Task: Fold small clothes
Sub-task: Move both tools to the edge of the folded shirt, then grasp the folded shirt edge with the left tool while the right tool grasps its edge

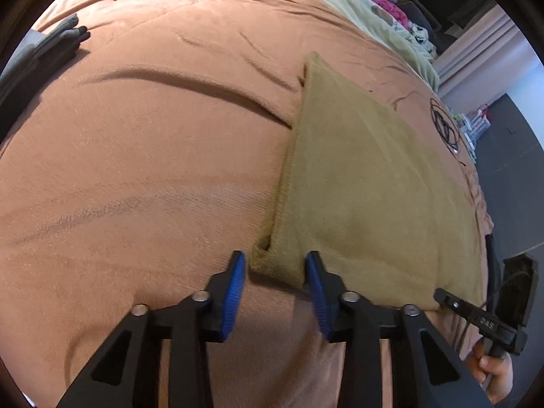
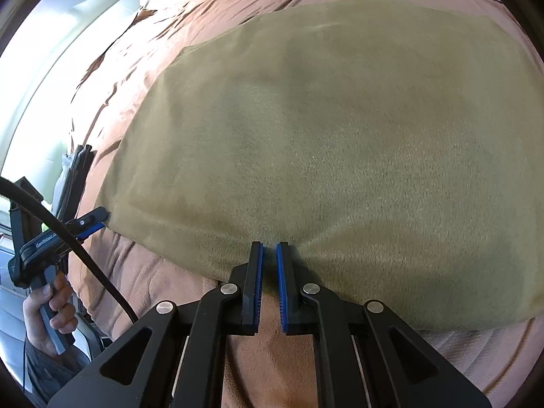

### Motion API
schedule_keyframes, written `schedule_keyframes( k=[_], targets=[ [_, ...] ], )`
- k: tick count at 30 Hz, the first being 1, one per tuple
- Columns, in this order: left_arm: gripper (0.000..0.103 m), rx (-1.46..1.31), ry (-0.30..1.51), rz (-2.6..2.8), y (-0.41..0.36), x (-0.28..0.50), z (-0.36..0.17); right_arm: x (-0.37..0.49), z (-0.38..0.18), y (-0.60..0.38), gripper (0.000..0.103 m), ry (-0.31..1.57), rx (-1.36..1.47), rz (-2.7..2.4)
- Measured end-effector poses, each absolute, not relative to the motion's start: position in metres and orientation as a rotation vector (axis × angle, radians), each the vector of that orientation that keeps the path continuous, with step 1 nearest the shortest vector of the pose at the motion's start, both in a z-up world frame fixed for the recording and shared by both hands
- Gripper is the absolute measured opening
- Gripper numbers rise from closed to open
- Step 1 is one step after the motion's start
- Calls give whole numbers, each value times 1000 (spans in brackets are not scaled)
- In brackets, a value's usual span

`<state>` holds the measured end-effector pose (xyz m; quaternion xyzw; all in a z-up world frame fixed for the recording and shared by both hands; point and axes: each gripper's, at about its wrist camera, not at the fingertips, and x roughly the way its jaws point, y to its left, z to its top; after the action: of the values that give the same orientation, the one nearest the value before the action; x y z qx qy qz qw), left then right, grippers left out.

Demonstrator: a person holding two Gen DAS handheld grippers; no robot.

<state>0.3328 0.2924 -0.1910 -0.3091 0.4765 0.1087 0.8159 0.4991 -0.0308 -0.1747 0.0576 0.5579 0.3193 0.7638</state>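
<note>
Olive-tan fleece cloth (image 1: pixel 367 183), folded flat, lies on the rust-brown bedspread (image 1: pixel 142 142). In the left wrist view it runs from 6 o'clock up toward 1 o'clock.

Left gripper (image 1: pixel 274 273): blue-padded jaws apart, straddling the cloth's near corner. That corner shows two stacked layers with a small pocket between them. Pads sit just beside the fabric on either side, and I can't say they press it yet. Placed there probably so one pinch catches both layers and the fold doesn't split when lifted. In the right wrist view this gripper shows at 9 o'clock, tip at the cloth's corner, with a person's hand (image 2: pixel 47 312) on its handle.

Right gripper (image 2: pixel 268 261): jaws nearly together, clamped on the cloth's near hem around mid-edge. Fabric puckers in radiating creases toward the pads, so it looks like a real pinch rather than a touch. In the left wrist view it sits at 4 o'clock, with the person's other hand (image 1: pixel 493 370) under it.

Both grips are on the same near edge, well apart from each other. This reads as the setup for carrying that edge over to the far side for the next fold.

Other items:
- Grey folded garments (image 1: pixel 44 47) at 10 o'clock in the left view, likely the finished pile.
- Black cable loop (image 1: pixel 445 125) on the bedspread at 3 o'clock, clear of the cloth.
- Pale cream blanket (image 1: pixel 384 23) at 1 o'clock.

Risk: the left pinch may grab only the top layer.
</note>
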Motion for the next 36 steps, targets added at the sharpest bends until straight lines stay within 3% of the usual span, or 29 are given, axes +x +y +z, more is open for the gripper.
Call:
schedule_keyframes(
  k=[2, 4, 22, 28, 36],
  targets=[
    [24, -690, 1000, 240, 298, 330, -195, 493, -173, -28, 5, 1204, 117, 692],
    [21, -706, 989, 246, 301, 327, -198, 490, -173, -24, 5, 1198, 110, 692],
    [21, -896, 911, 202, 312, 314, -206, 501, -163, -4, 5, 1208, 91, 667],
    [14, -895, 896, 223, 307, 309, -200, 521, -161, 4, 5, 1187, 93, 640],
    [13, -922, 878, 259, 304, 307, -201, 563, -157, 18, 4, 1158, 75, 585]
  ],
)
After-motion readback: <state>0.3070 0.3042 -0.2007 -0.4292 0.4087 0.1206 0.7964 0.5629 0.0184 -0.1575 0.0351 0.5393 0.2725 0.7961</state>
